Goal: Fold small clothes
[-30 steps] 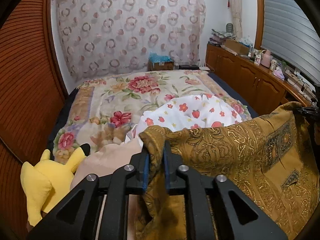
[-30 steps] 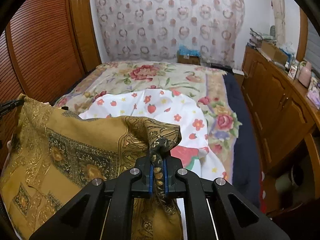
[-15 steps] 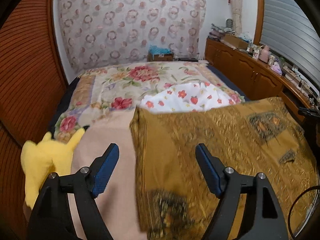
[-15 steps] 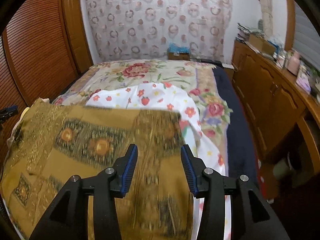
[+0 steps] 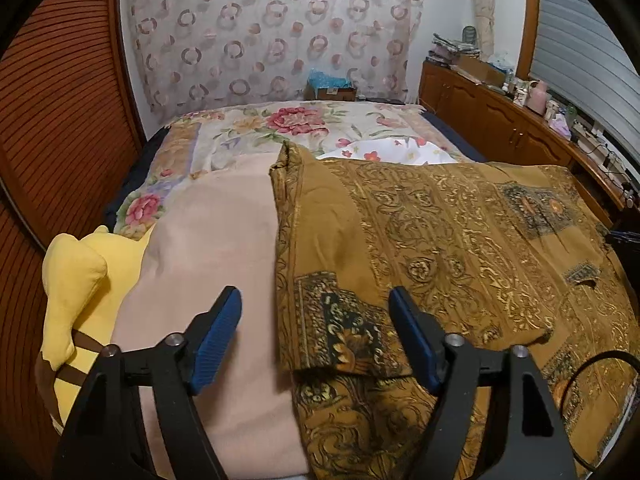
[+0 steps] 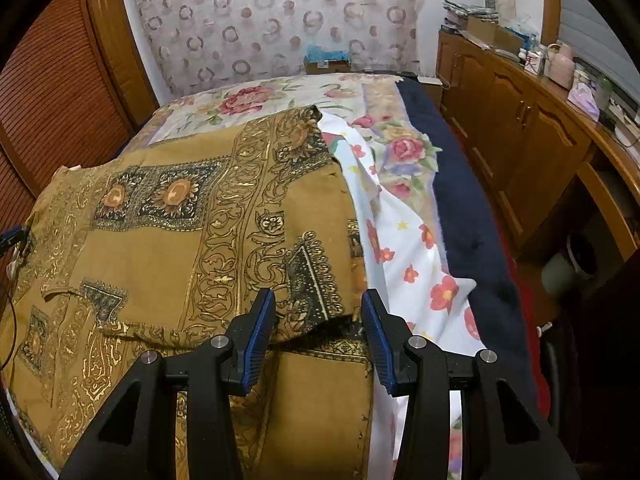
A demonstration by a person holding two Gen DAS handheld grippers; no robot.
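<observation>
Two grippers: both hover over the bed with nothing between their fingers.
Left gripper: blue-padded fingers spread wide apart, straddling the left edge of the brown patterned cloth.
Right gripper: fingers parted, poised just above the cloth's near right corner.
Brown patterned cloth: lies spread on the bed, gold scrollwork facing up, an upper layer folded over a lower one whose edge shows near the cameras.
Beige cloth: lies flat to the left, its edge tucked under the brown cloth.
White flowered cloth: lies under and to the right of the brown one, hanging toward the bed's edge.
Yellow plush toy: sits at the far left, touching the beige cloth.
Floral bedspread: covers the bed beyond.
Wooden cabinets: line the right wall.
</observation>
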